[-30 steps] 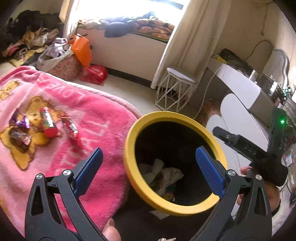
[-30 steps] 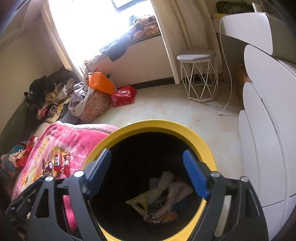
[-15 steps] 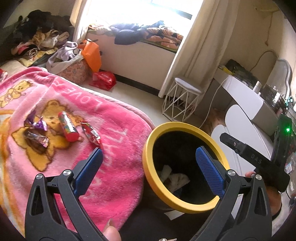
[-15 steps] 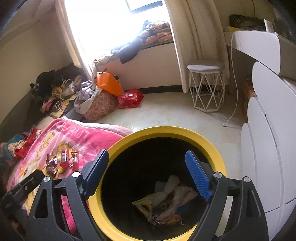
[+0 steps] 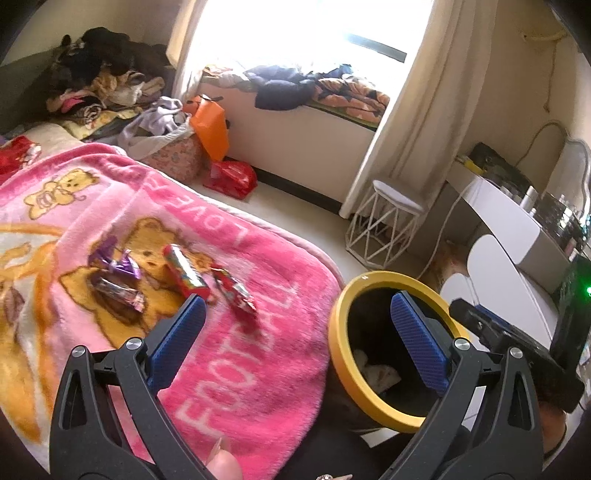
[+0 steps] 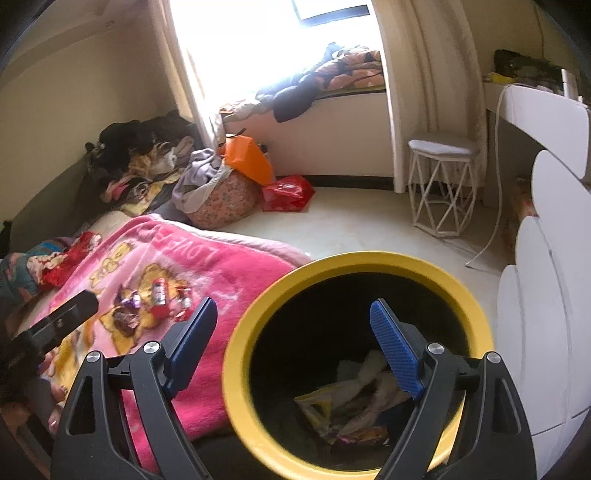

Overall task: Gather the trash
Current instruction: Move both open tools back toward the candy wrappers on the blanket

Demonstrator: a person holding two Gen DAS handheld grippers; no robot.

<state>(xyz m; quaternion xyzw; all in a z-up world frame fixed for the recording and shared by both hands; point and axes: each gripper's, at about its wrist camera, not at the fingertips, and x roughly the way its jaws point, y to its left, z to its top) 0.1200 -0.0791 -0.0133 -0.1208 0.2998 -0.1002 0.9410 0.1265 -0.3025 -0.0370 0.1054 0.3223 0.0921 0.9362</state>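
Both the left hand-held gripper (image 5: 291, 332) and right hand-held gripper (image 6: 291, 339) gape wide and empty between pickups; four candy wrappers (image 5: 184, 273) lie mid-blanket (image 5: 258, 369) near the bed's corner beside the yellow-rimmed bin (image 6: 236, 347), awaiting a reach and pinch.

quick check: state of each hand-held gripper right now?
Left hand-held gripper: open, holding nothing, above the pink blanket.
Right hand-held gripper: open, holding nothing, over the yellow-rimmed bin.

Daylight blows out the window (image 5: 295, 22); fisheye edges darken, slight motion blur.
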